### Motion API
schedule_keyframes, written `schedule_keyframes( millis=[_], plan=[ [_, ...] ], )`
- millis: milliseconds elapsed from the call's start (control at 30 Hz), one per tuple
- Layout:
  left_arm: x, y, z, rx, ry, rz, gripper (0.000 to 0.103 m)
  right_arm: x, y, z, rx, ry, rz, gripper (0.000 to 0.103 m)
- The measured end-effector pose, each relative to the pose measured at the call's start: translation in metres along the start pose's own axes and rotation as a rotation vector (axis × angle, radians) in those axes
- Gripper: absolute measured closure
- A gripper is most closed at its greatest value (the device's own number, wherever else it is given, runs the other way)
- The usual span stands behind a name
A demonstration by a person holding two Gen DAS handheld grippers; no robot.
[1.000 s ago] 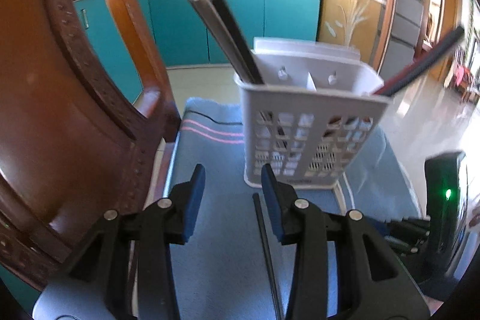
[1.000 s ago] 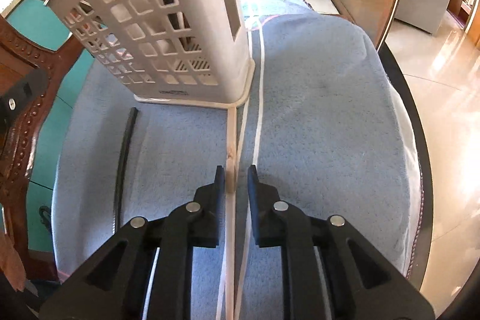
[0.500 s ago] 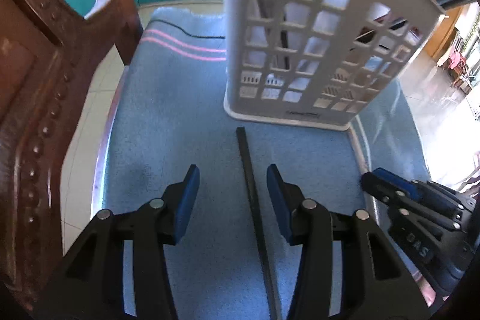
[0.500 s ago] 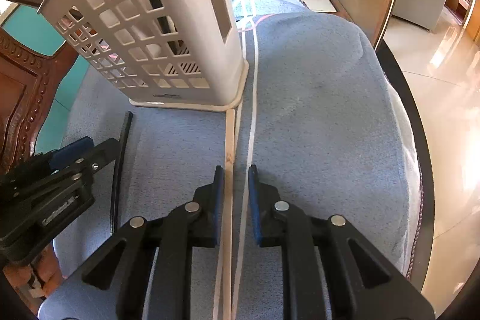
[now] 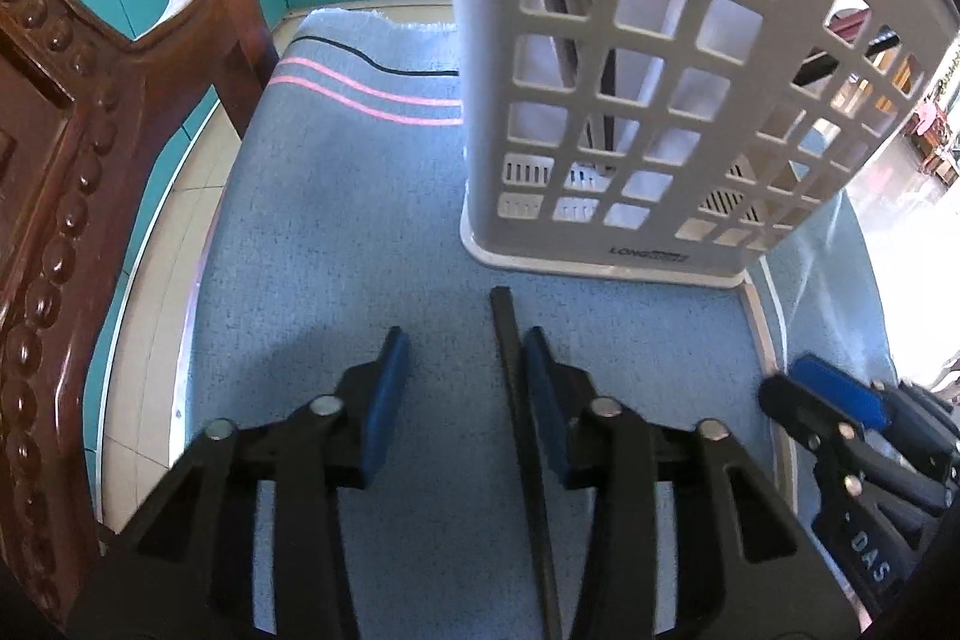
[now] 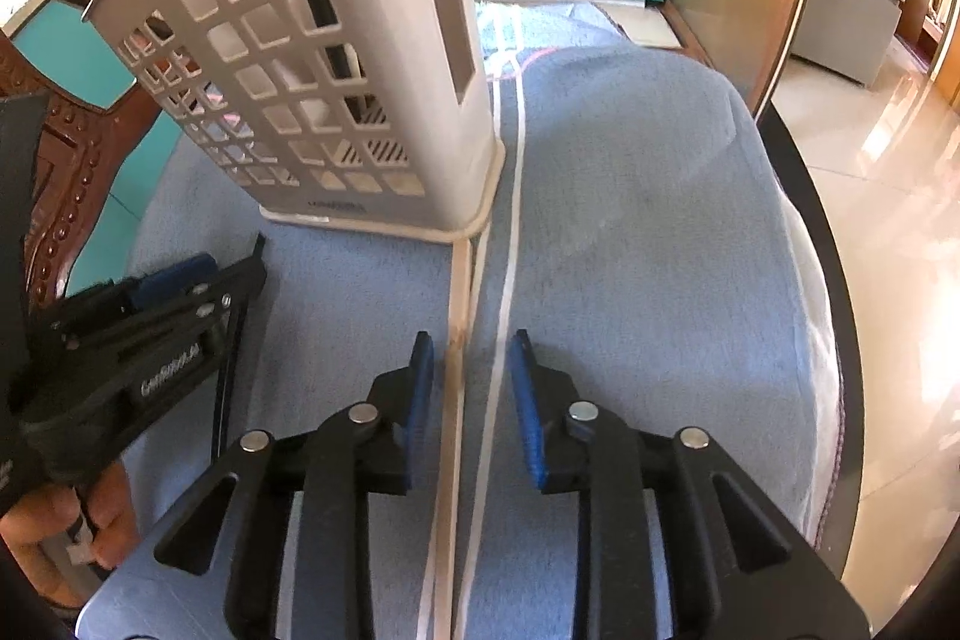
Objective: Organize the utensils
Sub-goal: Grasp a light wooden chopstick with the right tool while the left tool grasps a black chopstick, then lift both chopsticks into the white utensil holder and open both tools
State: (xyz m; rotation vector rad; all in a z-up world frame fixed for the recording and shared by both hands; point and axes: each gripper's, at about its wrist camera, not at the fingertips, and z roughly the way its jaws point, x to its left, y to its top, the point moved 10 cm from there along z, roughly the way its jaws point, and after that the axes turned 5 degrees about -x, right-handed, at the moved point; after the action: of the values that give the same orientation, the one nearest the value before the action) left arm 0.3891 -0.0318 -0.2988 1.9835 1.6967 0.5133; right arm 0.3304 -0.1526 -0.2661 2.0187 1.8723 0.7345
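While left gripper [image 5: 462,382] closes astride black chopstick [image 5: 516,400] pointing at basket [image 5: 606,58], right gripper [image 6: 470,388] opening around wooden chopstick [image 6: 456,370]

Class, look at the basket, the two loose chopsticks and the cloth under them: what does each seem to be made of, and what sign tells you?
Basket: moulded plastic, pale grey, smooth, with a grid of cut-outs.
Pale chopstick: likely wood or bamboo, matte tan with a darker fleck.
Black chopstick: uniform, smooth; plastic or lacquered wood, unclear.
Cloth: woven blue textile, fuzzy nap, striped.
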Motion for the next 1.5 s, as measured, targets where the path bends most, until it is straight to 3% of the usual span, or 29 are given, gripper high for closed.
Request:
schedule_keyframes(
  millis=[167, 233, 300, 533, 600, 800, 900, 1000, 1100, 1233, 1500],
  plan=[
    [-0.011, -0.001, -0.005, 0.001, -0.034, 0.021, 0.076, 0.005, 0.007, 0.006, -0.029, -0.041, -0.061, 0.074],
    [-0.013, -0.001, -0.006, 0.007, -0.07, 0.015, 0.077, 0.008, 0.007, 0.005, -0.029, -0.067, -0.093, 0.088],
    [-0.017, -0.005, -0.009, 0.015, -0.104, 0.011, 0.079, 0.008, 0.006, 0.004, -0.021, -0.041, -0.08, 0.095],
    [-0.027, -0.031, -0.019, 0.073, -0.254, -0.023, 0.083, 0.001, 0.003, 0.002, 0.023, 0.047, 0.017, 0.095],
    [-0.027, -0.032, -0.017, 0.07, -0.24, -0.024, 0.083, -0.001, 0.003, 0.0, 0.022, 0.039, 0.012, 0.092],
    [-0.026, -0.027, -0.012, 0.025, -0.105, 0.032, 0.083, 0.002, 0.003, 0.001, -0.019, -0.061, -0.085, 0.083],
    [-0.033, -0.026, -0.009, 0.013, -0.052, 0.069, 0.083, 0.006, 0.002, 0.002, -0.031, -0.089, -0.113, 0.083],
    [-0.04, -0.025, -0.009, 0.002, -0.028, 0.083, 0.09, 0.012, 0.001, 0.002, -0.034, -0.095, -0.128, 0.094],
    [-0.046, -0.026, -0.009, -0.008, -0.02, 0.078, 0.095, 0.018, -0.003, -0.001, -0.028, -0.028, -0.087, 0.097],
    [-0.039, -0.018, -0.023, -0.042, -0.007, 0.06, 0.096, 0.022, 0.007, -0.019, -0.075, -0.001, -0.074, 0.097],
    [-0.034, 0.008, -0.115, -0.234, -0.047, 0.078, 0.096, 0.037, 0.036, -0.134, -0.305, 0.157, -0.098, 0.097]
  ],
)
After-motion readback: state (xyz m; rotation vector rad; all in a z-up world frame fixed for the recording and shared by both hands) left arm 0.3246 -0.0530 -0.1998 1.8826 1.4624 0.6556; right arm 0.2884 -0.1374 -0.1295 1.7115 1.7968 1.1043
